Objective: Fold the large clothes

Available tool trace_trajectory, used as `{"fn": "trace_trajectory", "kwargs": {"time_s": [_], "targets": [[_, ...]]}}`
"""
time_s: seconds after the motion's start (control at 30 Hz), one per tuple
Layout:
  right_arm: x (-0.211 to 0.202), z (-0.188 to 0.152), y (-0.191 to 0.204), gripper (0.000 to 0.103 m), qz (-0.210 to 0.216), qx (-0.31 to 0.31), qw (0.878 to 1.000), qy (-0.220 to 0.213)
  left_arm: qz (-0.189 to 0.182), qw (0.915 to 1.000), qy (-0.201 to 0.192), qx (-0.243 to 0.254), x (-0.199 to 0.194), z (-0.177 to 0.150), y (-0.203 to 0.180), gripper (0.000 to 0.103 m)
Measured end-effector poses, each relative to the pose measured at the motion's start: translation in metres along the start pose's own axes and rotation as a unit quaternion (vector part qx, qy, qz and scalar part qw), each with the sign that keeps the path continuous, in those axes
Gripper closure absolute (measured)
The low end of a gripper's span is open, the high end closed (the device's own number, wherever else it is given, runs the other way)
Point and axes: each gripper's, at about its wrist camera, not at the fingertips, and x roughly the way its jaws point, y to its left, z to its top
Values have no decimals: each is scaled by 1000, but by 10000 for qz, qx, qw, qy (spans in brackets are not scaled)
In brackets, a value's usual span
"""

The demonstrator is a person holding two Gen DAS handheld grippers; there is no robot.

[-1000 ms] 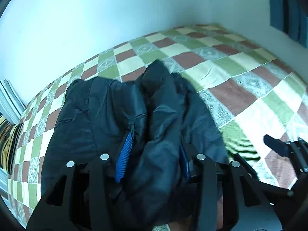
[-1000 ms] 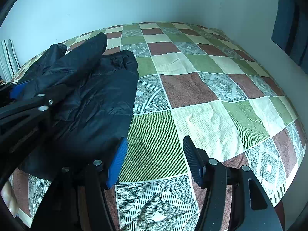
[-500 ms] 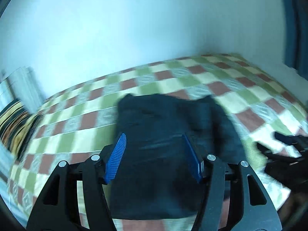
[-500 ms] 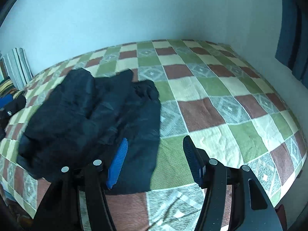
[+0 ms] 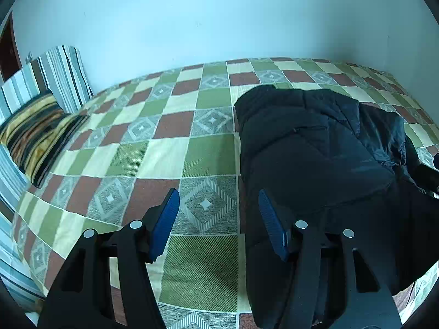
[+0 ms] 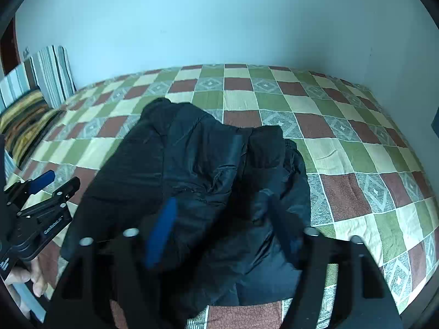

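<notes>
So the left claw [image 5: 218, 224] is hanging released over the bed, blue pads [image 5: 164, 226] spread with nothing but bedspread between them, and its jaws have been easing apart in the last moment. Its right-hand pad sits right at the edge of the black jacket [image 5: 315, 164], which spreads off toward 2 o'clock from there, but whether it actually touches the fabric I can't tell. Out at 10 o'clock in that view there's a yellow-and-black striped pillow [image 5: 35, 137] with a grey striped cushion [image 5: 59, 76] propped against the wall behind it. The right claw [image 6: 222, 230] is also let go, jaws wide and just been opening further, hovering over the near half of the jacket [image 6: 197, 170]; the pads look blurry and nothing is pinched in them as far as I can see. From the right wrist camera the jacket is a puffy, rumpled bundle lying in the middle-left of the checked bedspread [image 6: 343, 150], green, cream and brown squares, running from the claw up toward 12 o'clock. Over at 9 o'clock you can see the left claw [image 6: 41, 182] from the side, and below it at about 8 o'clock the person's hand [image 6: 30, 277] gripping the handle. Plain pale wall [image 6: 219, 22] behind everything.
</notes>
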Motion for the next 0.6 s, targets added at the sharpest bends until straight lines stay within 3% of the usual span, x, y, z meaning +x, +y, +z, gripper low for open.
{"fn": "trace_trajectory", "kwargs": {"time_s": [0.07,0.27,0.47,0.57,0.6], "targets": [[11,-3,4,27,-154,-20,9998,140,-92,9999,95,-34,11,-3,1,43],[42,-18,3,29,-40,210,9980,589,-272,9995,115,-119,23,-9,1,43],[46,-22,14,73,123,68,9977,657,-298,9995,82,-117,28,-11,1,43],[41,-22,19,92,-2,-80,9986,520,-302,9994,63,-138,28,-10,1,43],[39,-22,19,93,-76,-130,9989,443,-304,9994,62,-144,28,-10,1,43]]}}
